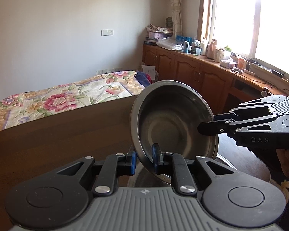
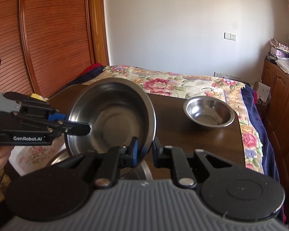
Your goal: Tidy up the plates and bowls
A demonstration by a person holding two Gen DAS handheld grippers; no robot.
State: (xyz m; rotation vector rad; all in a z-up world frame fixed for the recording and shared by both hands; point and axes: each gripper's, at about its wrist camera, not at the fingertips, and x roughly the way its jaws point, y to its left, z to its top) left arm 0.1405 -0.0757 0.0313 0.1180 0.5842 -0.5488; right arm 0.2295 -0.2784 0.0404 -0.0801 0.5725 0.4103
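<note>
A steel bowl (image 1: 173, 119) hangs tilted above the dark table (image 1: 57, 134), the left gripper (image 1: 144, 158) and right gripper (image 2: 145, 148) each pinched onto its thin rim. Light, rigid and slick, it is best gripped at the lip. A smaller bowl (image 2: 209, 112) sits at two o'clock. Dishes beneath are mostly hidden.
</note>
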